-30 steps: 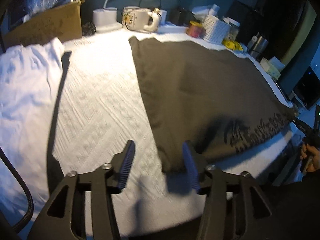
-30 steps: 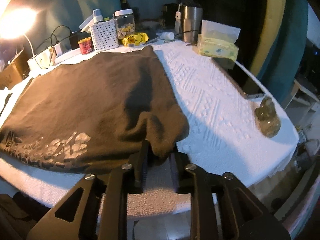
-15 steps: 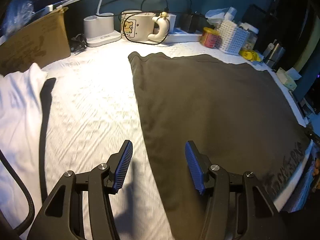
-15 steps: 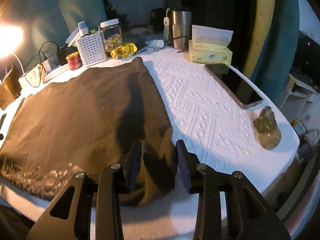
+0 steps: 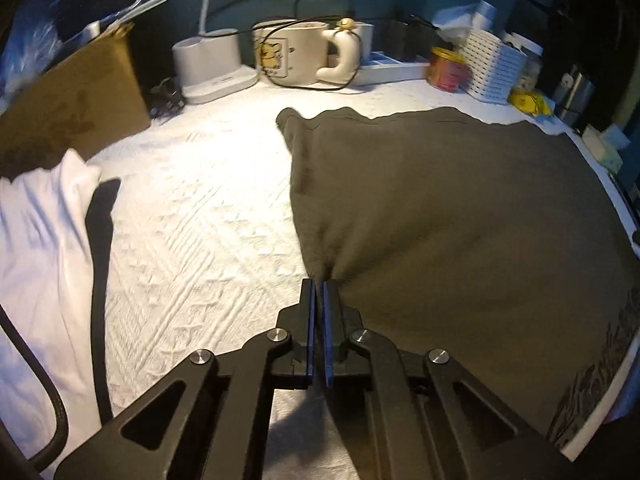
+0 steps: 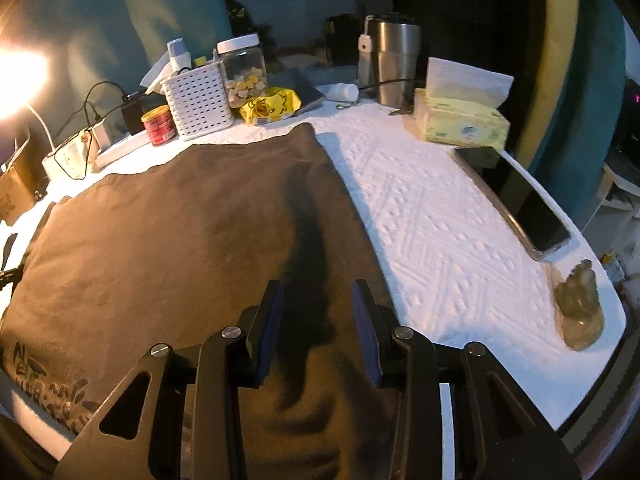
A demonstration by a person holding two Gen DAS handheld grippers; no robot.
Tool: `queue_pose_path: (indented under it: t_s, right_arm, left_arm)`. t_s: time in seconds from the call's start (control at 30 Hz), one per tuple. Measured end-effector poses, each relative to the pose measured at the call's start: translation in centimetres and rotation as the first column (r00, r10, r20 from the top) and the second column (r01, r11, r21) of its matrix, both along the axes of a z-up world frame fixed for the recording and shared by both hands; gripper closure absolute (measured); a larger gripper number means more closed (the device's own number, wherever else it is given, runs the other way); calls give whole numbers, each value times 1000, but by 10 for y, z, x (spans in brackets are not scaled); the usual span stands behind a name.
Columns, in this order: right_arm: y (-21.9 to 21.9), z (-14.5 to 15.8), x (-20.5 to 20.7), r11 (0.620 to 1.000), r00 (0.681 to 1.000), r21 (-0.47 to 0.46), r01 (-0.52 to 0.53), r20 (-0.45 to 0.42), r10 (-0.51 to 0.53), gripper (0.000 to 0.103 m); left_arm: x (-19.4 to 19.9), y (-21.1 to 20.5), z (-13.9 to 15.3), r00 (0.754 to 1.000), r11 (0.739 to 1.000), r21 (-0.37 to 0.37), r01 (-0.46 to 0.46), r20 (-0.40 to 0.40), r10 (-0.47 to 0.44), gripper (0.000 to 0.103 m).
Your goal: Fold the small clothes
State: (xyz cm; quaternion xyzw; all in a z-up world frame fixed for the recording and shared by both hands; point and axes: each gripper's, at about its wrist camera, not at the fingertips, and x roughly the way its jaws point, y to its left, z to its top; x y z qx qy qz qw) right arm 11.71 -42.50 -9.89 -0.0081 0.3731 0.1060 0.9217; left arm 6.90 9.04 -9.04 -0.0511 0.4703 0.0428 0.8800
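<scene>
My left gripper [image 5: 319, 285] is pinched tight on the left edge of the dark brown garment [image 5: 460, 208], and the cloth puckers into a small ridge right at the blue pads [image 5: 308, 316]. The garment lies spread flat over the white textured cover [image 5: 192, 232], filling the wrist view from about twelve o'clock round to four. Its printed hem runs along the table edge at four o'clock. A white garment [image 5: 36, 260] sits bunched at nine o'clock, well apart from the brown one.

My right gripper [image 6: 318, 300] hovers with its jaws parted over the garment's right portion; no cloth is between the pads, which cast a long shadow up the fabric toward twelve. The garment's right edge runs just beside the right finger [image 6: 366, 332]. Beyond it at three o'clock lies a phone [image 6: 528, 208], with a tissue box [image 6: 460, 124] at one o'clock (both clear of the cloth).
</scene>
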Motion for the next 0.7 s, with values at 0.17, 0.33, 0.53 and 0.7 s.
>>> queue_pose_path:
  t_s: [0.17, 0.33, 0.53, 0.7]
  right_arm:
    - [5, -4, 2, 1000, 1000, -3, -3, -16, 3, 65]
    - [8, -5, -1, 1000, 1000, -11, -2, -22, 2, 65]
    - [12, -2, -10, 1000, 1000, -18, -3, -21, 2, 65]
    - [12, 1, -19, 1000, 1000, -19, -3, -14, 3, 65]
  left_arm:
    - [2, -1, -1, 1000, 1000, 5, 3, -9, -3, 98]
    - [1, -1, 3, 1000, 1000, 5, -12, -22, 12, 95]
    - [-8, -7, 11, 1000, 1000, 4, -17, -16, 17, 94]
    - [-18, -15, 21, 1000, 1000, -3, -5, 8, 5, 68]
